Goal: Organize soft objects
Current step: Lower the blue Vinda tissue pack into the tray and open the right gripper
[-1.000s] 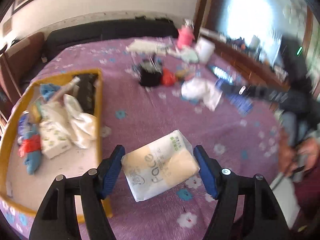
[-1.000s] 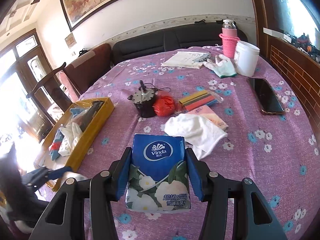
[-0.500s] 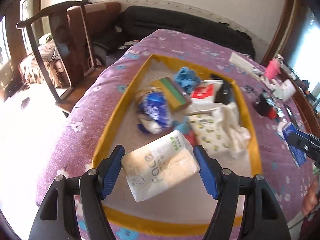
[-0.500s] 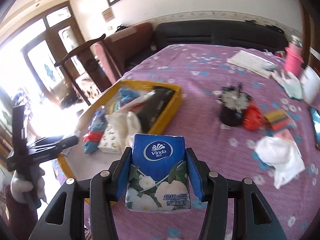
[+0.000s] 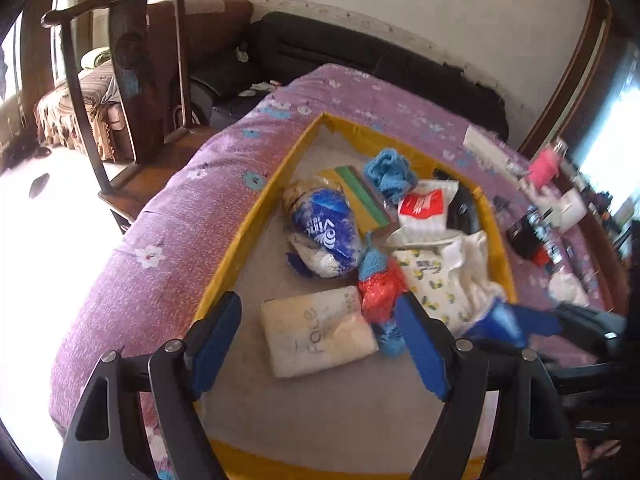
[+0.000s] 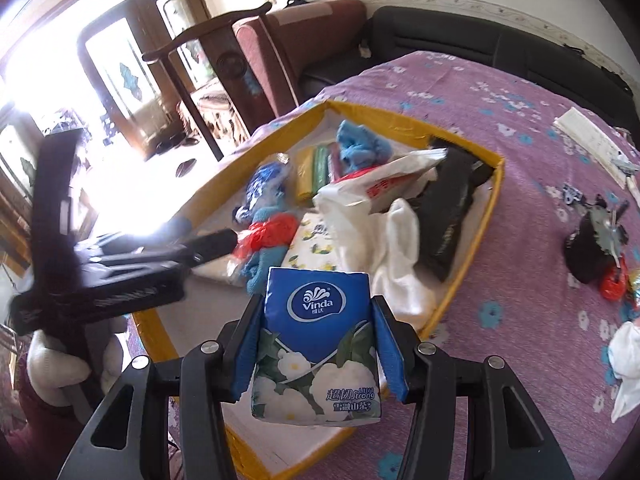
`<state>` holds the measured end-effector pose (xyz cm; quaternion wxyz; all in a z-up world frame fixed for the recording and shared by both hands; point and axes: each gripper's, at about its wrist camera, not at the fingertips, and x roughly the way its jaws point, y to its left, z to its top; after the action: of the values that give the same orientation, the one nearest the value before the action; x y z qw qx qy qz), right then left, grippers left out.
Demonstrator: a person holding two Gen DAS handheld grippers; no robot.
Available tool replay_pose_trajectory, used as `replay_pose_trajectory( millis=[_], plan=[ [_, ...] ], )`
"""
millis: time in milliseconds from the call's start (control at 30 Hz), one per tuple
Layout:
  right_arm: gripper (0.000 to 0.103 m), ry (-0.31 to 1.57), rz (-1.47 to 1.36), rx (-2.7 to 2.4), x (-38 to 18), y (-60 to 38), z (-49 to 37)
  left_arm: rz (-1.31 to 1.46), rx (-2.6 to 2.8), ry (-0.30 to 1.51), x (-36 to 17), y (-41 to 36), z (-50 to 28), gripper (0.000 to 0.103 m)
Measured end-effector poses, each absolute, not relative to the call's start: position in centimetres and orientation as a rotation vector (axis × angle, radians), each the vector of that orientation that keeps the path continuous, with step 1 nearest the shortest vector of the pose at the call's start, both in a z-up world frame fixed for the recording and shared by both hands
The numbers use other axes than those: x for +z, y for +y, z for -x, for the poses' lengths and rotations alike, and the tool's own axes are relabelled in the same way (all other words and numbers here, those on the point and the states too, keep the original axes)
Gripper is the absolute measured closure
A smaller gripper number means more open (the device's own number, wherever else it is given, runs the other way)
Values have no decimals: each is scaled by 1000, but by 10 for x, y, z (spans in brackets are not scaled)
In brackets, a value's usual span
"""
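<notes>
A yellow-rimmed tray [image 5: 256, 220] on the purple flowered table holds several soft items. My left gripper [image 5: 320, 340] is open above the tray's near end. A cream "Face" tissue pack [image 5: 316, 330] lies flat on the tray floor between its spread fingers, free of them. My right gripper [image 6: 316, 344] is shut on a blue Vinda tissue pack [image 6: 316, 344] and holds it over the tray's near rim [image 6: 456, 292]. The right gripper with its blue pack also shows blurred in the left wrist view [image 5: 516, 320]. The left gripper shows dark at the left of the right wrist view [image 6: 208, 244].
In the tray lie a blue tissue bag [image 5: 326, 232], a blue knit cloth [image 5: 390, 170], a red-and-white bag [image 5: 426, 210], a lemon-print pack [image 5: 436, 284] and a black pouch [image 6: 448, 216]. A white cloth [image 6: 626, 360] and black holder [image 6: 596, 240] sit on the table. A wooden chair [image 5: 128, 64] stands beyond.
My left gripper opened and the Face pack dropped onto the tray floor. My right gripper carried the Vinda pack closer over the tray.
</notes>
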<state>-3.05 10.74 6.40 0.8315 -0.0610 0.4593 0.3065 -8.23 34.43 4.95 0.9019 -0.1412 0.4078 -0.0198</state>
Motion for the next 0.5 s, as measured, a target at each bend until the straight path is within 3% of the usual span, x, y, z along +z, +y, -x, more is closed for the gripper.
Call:
replay_pose_trajectory(
  millis=[167,500],
  plan=[
    [46,984,197,658,53,128,33,327,12,731,69,363,115,16],
    [45,974,423,604,45,167,28,396,47,685,71,377,142,15]
  ],
)
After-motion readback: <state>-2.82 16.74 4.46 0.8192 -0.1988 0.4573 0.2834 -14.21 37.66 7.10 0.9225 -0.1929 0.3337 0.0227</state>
